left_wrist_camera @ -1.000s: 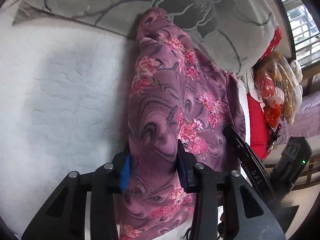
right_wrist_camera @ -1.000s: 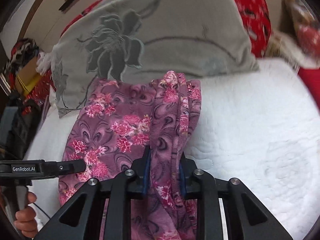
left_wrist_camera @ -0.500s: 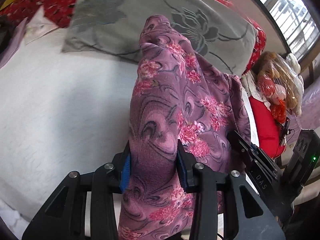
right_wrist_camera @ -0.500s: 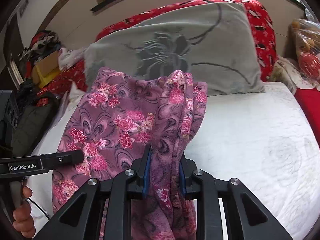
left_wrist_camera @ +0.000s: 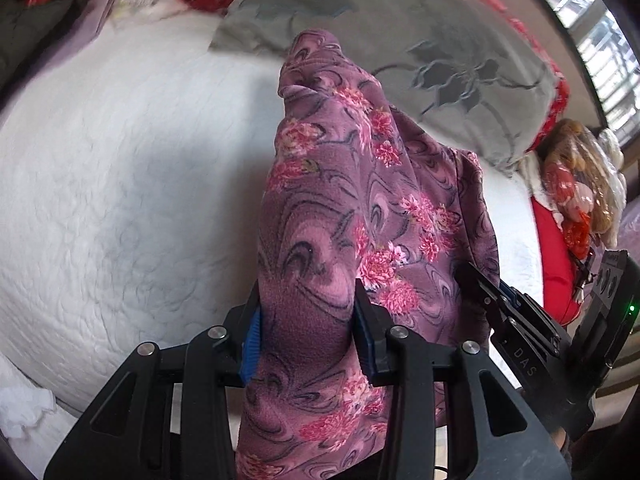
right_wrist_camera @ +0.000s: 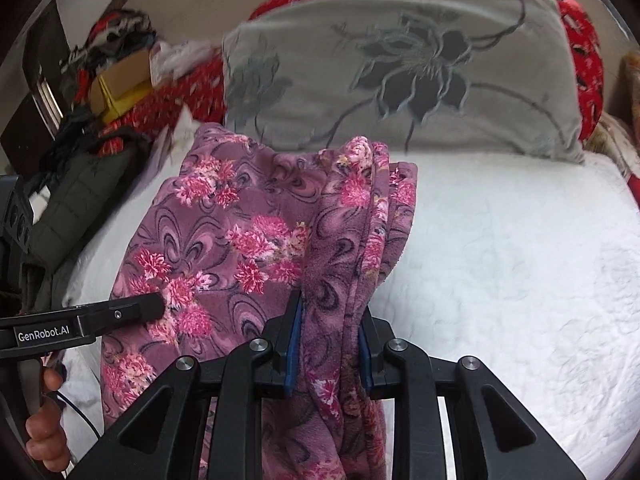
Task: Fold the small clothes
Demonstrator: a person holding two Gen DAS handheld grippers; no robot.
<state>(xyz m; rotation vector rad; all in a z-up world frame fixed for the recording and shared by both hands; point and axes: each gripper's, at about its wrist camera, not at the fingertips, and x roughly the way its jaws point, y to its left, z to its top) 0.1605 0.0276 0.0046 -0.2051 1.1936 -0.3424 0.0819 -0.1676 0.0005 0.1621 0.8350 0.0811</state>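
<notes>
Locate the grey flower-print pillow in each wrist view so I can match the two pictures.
Left wrist: the grey pillow lies along the top, centre to right, behind the purple floral garment.
Right wrist: grey pillow fills the upper centre, above the white bedspread.
Shared landmark: the garment, clamped in both grippers.

It was a home bedroom: a bed (right_wrist_camera: 520, 264) with a white quilted cover, a grey flower-print pillow (right_wrist_camera: 400, 68) against red bedding (right_wrist_camera: 584, 60), a barred window (left_wrist_camera: 600, 40) (daylight outside) and clutter (right_wrist_camera: 116, 76) piled alongside.
</notes>
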